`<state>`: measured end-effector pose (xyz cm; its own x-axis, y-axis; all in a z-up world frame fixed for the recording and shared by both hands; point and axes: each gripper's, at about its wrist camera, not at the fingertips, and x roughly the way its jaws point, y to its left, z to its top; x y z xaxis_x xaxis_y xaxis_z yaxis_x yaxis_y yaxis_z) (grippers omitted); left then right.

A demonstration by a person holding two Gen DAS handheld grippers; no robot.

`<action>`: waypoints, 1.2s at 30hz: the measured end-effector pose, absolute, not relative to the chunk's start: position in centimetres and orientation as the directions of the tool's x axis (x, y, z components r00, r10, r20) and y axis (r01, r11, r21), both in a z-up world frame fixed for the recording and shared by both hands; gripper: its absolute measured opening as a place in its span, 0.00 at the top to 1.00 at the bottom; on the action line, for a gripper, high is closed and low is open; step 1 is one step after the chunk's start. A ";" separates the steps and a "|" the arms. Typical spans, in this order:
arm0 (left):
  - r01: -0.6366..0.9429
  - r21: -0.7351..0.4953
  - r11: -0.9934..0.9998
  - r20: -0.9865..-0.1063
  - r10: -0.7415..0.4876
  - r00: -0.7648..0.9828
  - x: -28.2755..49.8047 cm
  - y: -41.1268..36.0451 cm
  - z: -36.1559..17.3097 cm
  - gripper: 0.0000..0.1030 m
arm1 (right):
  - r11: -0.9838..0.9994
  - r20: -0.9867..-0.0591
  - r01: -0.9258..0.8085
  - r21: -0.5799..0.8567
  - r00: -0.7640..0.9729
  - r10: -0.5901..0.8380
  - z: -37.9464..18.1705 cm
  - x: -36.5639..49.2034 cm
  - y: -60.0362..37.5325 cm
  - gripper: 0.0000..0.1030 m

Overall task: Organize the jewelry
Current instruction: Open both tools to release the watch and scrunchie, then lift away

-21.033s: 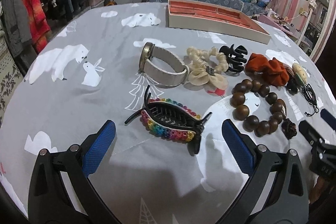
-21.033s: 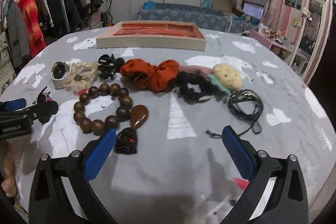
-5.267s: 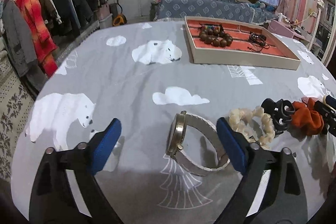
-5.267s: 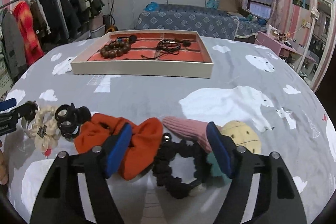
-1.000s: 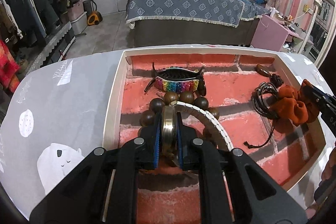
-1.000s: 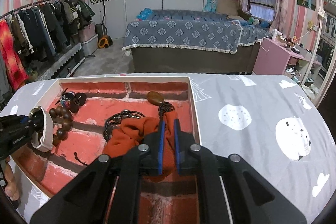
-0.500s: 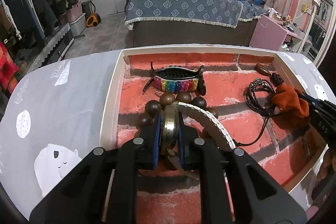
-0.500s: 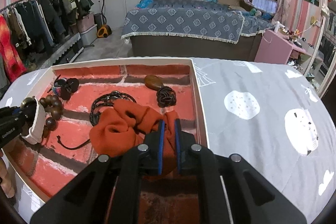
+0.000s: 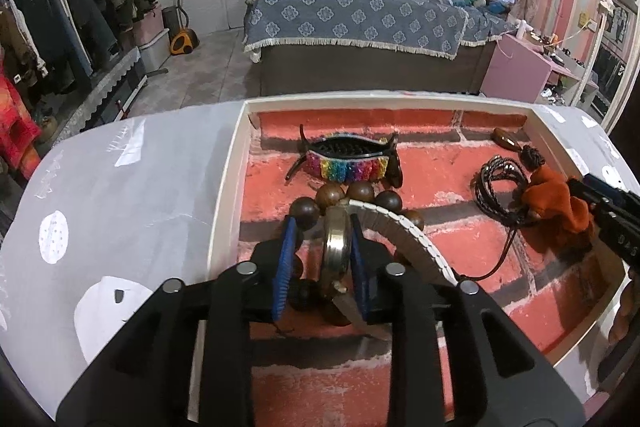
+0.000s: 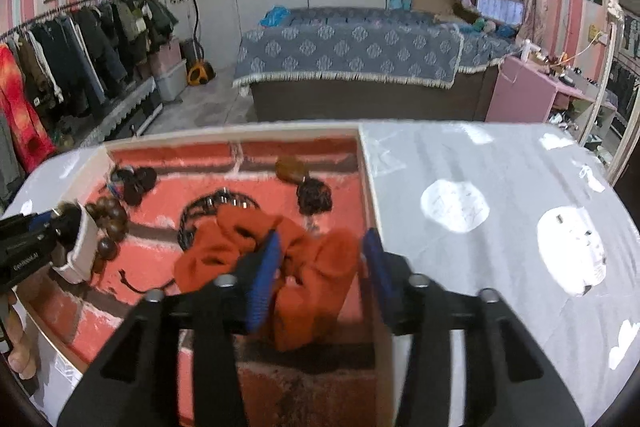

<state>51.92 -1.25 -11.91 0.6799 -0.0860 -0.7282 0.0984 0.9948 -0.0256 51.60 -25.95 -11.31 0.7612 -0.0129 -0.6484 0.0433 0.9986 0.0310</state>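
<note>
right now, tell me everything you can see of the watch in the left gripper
The watch has a round, brassy metal case seen edge-on and a pale, ribbed strap that arcs up and off to the right. It stands on edge between the jaws of the left gripper, which have a visible gap on the left side, so the grip looks loose. It sits low over the tray, among the wooden beads. The dial is not visible. From the right wrist view the strap looks like a white loop.

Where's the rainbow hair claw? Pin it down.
In the left wrist view, the rainbow hair claw lies in the tray, near its far wall, just beyond the wooden bead bracelet.
</note>
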 end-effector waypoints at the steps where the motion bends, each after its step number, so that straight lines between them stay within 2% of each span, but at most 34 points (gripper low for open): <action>1: 0.094 -0.025 0.995 -0.720 -0.084 0.689 51.7 -1.2 -11.6 0.64 | 0.998 -0.630 0.049 0.033 0.777 -0.017 -10.8 51.3 -26.1 0.46; 2: 0.088 -0.025 0.996 -0.711 -0.080 0.699 51.5 -1.1 -11.3 0.55 | 0.998 -0.618 0.054 0.036 0.786 -0.020 -10.5 51.0 -26.2 0.42; 3: 0.084 -0.025 0.996 -0.701 -0.077 0.709 51.3 -1.0 -11.0 0.51 | 0.997 -0.607 0.058 0.043 0.795 -0.020 -10.1 50.7 -26.3 0.40; 5: 0.079 -0.027 0.997 -0.682 -0.076 0.727 50.9 -0.7 -10.3 0.41 | 0.996 -0.580 0.062 0.062 0.814 -0.015 -9.1 50.2 -26.6 0.27; 8: 0.075 -0.033 0.997 -0.657 -0.078 0.750 50.3 -0.5 -9.2 0.28 | 0.993 -0.541 0.083 0.078 0.841 -0.028 -7.5 49.4 -27.2 0.16; 9: 0.070 -0.032 0.997 -0.646 -0.074 0.760 50.1 -0.4 -8.6 0.25 | 0.993 -0.535 0.088 0.084 0.845 -0.030 -7.0 49.2 -27.5 0.15; 11: 0.062 -0.030 0.998 -0.629 -0.067 0.774 49.7 -0.2 -7.9 0.13 | 0.991 -0.528 0.094 0.097 0.849 -0.029 -6.3 49.2 -28.3 0.14; 14: 0.051 -0.021 0.998 -0.611 -0.053 0.790 49.1 0.0 -6.8 0.05 | 0.988 -0.521 0.115 0.106 0.852 -0.044 -5.5 48.7 -29.3 0.11; 24: 0.070 -0.016 0.997 -0.616 -0.065 0.785 46.6 -0.9 -4.1 0.05 | 0.977 -0.503 0.161 0.136 0.861 -0.072 -2.2 45.4 -31.7 0.11; 26: 0.073 -0.008 0.997 -0.619 -0.062 0.783 45.7 -1.3 -3.6 0.05 | 0.980 -0.503 0.165 0.110 0.860 -0.088 -1.9 44.1 -31.7 0.07; 36: 0.089 -0.010 0.996 -0.611 -0.076 0.788 39.1 -3.0 -1.9 0.05 | 0.987 -0.528 0.154 0.036 0.842 -0.112 -3.0 38.0 -32.0 0.06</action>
<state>39.07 -3.02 -1.91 0.7880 -0.0763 -0.6110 0.0887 0.9960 -0.0100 38.01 -32.05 -3.04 0.8419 -0.1116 -0.5279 0.1537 0.9875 0.0362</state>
